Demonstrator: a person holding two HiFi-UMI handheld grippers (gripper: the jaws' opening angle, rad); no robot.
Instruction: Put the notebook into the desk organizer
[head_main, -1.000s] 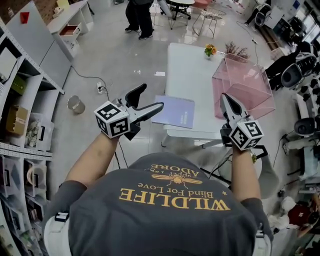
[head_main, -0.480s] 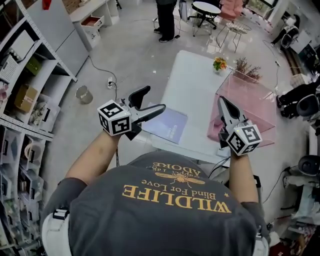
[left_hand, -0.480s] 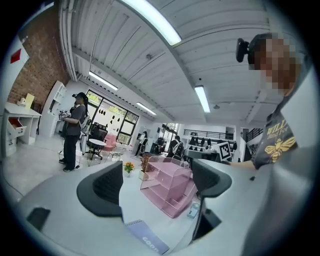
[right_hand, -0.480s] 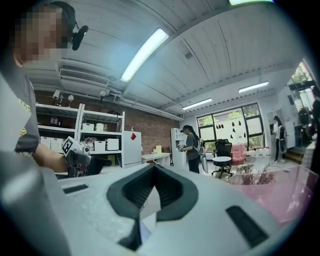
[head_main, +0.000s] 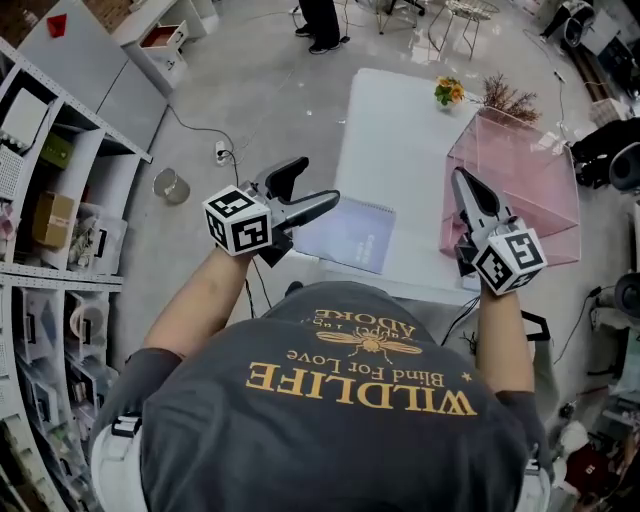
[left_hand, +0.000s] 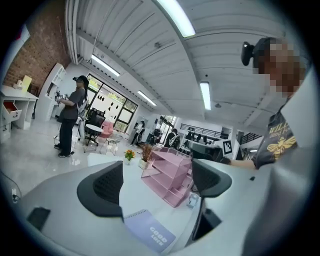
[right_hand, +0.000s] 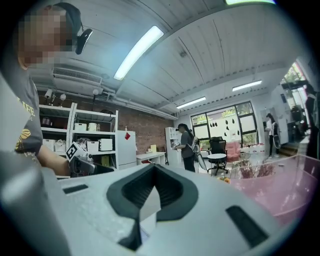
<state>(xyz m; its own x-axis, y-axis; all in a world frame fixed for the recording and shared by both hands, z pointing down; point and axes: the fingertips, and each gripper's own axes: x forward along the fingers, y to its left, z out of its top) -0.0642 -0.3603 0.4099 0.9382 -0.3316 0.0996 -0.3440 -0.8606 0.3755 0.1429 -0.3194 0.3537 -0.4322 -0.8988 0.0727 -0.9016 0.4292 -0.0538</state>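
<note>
A lavender spiral notebook (head_main: 352, 236) lies flat at the near edge of the white table (head_main: 395, 140); it also shows low between the jaws in the left gripper view, notebook (left_hand: 150, 232). The pink see-through desk organizer (head_main: 520, 175) stands at the table's right side, organizer (left_hand: 172, 175). My left gripper (head_main: 318, 181) hovers open over the notebook's left edge with nothing between its pads (left_hand: 102, 187). My right gripper (head_main: 463, 180) is shut and empty, hanging by the organizer's near left corner; the organizer's pink wall (right_hand: 280, 195) fills the right of its view.
A small flower pot (head_main: 449, 92) and a dried plant (head_main: 505, 100) stand at the table's far end. Metal shelving (head_main: 50, 200) lines the left. A round bin (head_main: 172, 185) and a cable lie on the floor. A person (head_main: 325, 25) stands beyond the table.
The head view has swung, so the table sits a little higher and further right. Both grippers hold nearly the same places; the left stays open, the right shut.
</note>
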